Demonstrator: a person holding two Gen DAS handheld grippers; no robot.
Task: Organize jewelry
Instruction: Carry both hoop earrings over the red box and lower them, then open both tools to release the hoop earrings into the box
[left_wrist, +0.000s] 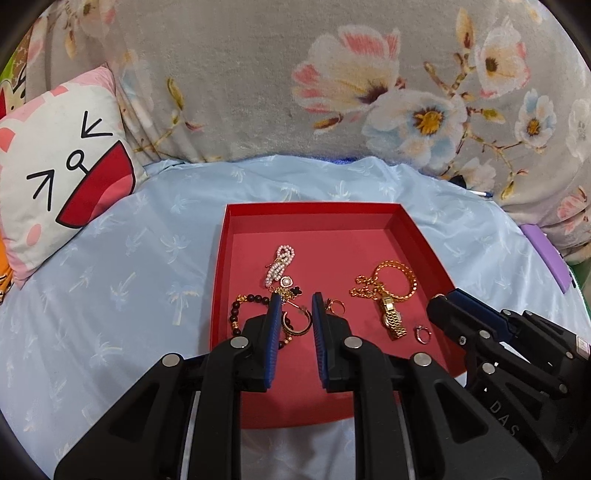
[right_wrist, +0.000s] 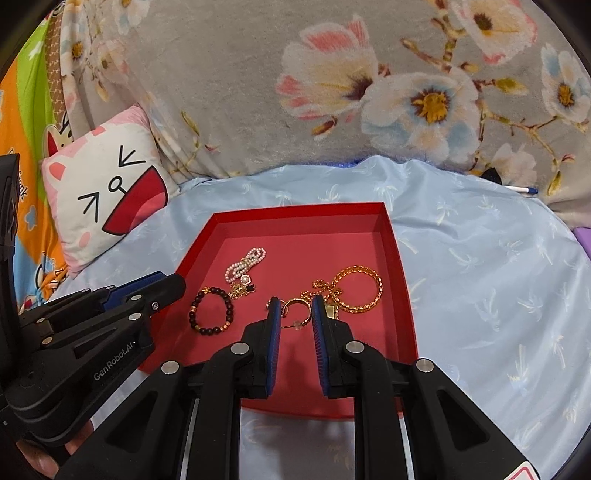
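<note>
A cartoon-cat cushion (left_wrist: 62, 162) leans at the left on a pale blue palm-print sheet (left_wrist: 122, 280). Behind rises a grey floral blanket (left_wrist: 240, 85); a pen (right_wrist: 522, 189) lies at its foot, far right.

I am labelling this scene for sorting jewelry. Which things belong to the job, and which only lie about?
Job: red tray, pearl bracelet, dark bead bracelet, gold chain, gold watch, hoop earring, rings.

Lying about: cat pillow, floral blanket, pen.
</note>
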